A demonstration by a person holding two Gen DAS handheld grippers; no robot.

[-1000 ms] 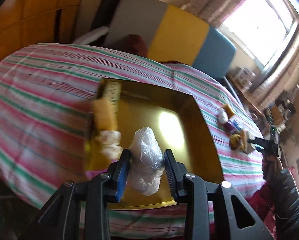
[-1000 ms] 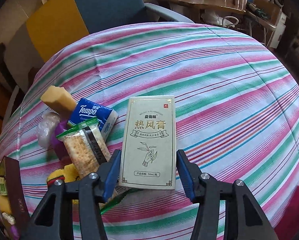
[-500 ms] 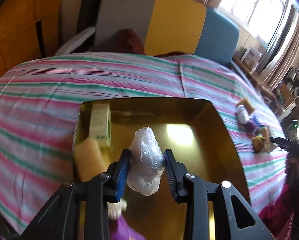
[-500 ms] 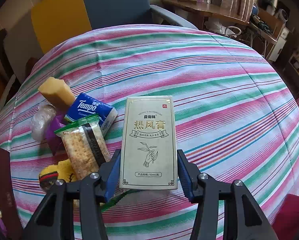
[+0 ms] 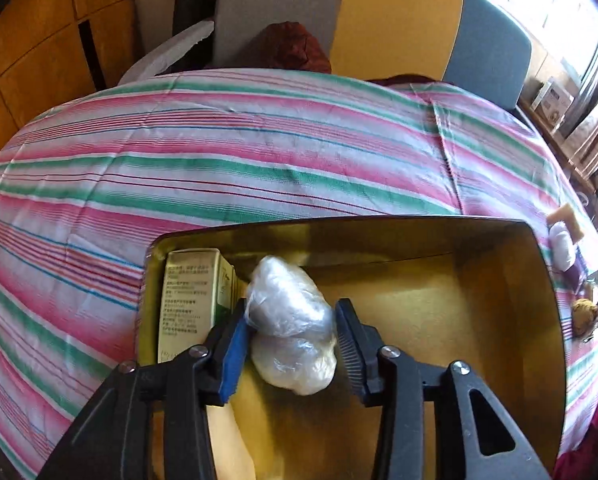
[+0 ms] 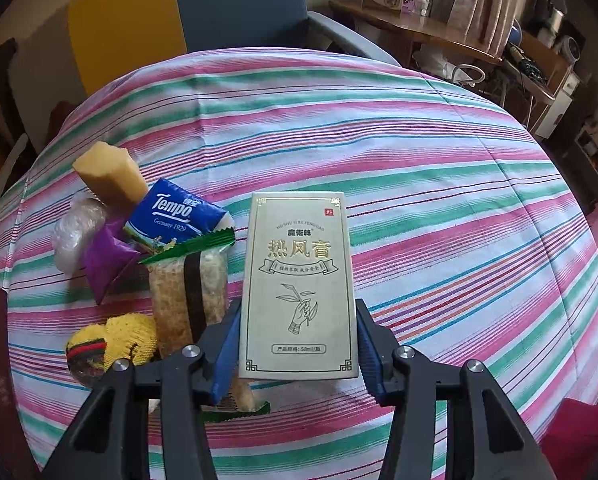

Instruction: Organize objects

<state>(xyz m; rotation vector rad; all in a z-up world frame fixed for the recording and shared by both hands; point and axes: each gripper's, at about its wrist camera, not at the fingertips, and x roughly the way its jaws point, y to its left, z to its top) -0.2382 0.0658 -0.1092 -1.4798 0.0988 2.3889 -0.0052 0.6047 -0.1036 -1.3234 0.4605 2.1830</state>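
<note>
- Striped cloth (image 5: 259, 152) in pink, green and white covers the worktop in both views; a chair back (image 5: 395, 20) in grey, yellow and blue panels stands at 12 o'clock beyond it, and a cluttered wooden side desk (image 6: 451, 40) sits at 1 o'clock in the right wrist view.
- Left tongs (image 5: 291, 344) hang over a gold-lined open box (image 5: 499, 320). Their jaws have just been opening; a clear plastic-wrapped bundle (image 5: 291, 320) sits between them, the left pad touching it, the right pad seemingly a sliver clear, though the view is too close to be sure.
- At 9 o'clock of the bundle, a pale green carton (image 5: 191, 300) lies against the box's left wall; its small print is unreadable.
- Right tongs (image 6: 297, 340) pinch a pale boxed ointment (image 6: 299, 284) by its long sides, held above the cloth. It reads "热风膏" with a hand-and-sprig drawing.
- At 9 to 10 o'clock of it lies a heap on the cloth: a cracker pack (image 6: 191, 292) touching the left finger, a blue tissue pack (image 6: 175, 216) marked "Tempo Germany 1929", a tan block (image 6: 111, 176), a purple sachet (image 6: 107, 260), a plastic wad (image 6: 75, 232) and a yellow knitted toy (image 6: 115, 344).
</note>
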